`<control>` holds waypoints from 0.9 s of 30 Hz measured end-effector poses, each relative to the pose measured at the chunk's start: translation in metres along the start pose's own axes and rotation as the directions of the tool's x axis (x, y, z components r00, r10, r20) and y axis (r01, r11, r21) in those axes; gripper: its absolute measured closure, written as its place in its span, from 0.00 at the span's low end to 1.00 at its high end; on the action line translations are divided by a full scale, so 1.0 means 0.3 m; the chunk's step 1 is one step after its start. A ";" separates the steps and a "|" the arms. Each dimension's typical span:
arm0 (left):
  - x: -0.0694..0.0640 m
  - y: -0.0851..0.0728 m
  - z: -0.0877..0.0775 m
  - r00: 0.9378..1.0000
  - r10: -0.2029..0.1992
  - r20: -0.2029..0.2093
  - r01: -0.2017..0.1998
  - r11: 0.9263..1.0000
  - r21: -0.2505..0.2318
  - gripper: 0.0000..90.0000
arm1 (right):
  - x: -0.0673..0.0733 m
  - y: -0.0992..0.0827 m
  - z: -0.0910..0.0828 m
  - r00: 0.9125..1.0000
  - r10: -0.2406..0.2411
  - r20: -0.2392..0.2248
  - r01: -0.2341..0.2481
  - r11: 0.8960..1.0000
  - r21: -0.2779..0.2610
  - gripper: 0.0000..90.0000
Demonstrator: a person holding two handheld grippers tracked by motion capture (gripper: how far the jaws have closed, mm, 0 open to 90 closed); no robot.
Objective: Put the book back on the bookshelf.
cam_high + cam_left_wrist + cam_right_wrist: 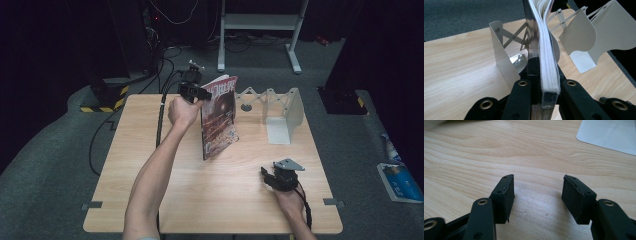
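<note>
A magazine (220,117) with a dark red cover stands upright on its lower edge near the middle of the wooden table (150,195). My left gripper (204,93) is shut on the magazine's upper left edge. In the left gripper view both black jaws of that gripper (546,92) press on the stacked pages of the magazine (547,75), which rises away between them. My right gripper (267,176) rests low at the table's front right, jaws wide apart. In the right gripper view that gripper (537,195) has only bare wood between its pads.
A white metal extending book rack (280,107) stands just behind and right of the magazine, its end plates (501,57) upright. A corner of its flat base (609,132) lies ahead of the right gripper. Cables trail off the table's far left edge.
</note>
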State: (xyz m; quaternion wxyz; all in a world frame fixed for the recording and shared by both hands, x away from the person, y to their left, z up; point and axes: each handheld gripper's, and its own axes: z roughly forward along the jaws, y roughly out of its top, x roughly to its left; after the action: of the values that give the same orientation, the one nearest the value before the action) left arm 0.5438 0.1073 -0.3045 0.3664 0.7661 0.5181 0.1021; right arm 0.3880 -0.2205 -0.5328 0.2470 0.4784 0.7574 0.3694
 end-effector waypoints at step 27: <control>-0.021 -0.001 -0.018 0.999 0.015 -0.038 -0.020 0.990 -0.138 0.93 | 0.000 0.000 -0.001 1.000 -0.002 -0.006 0.002 1.000 0.000 0.48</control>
State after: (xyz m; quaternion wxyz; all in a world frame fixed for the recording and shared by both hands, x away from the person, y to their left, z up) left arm 0.5379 0.1043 -0.2995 0.4079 0.7414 0.5098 0.1551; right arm 0.3880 -0.2207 -0.5326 0.2452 0.4763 0.7586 0.3708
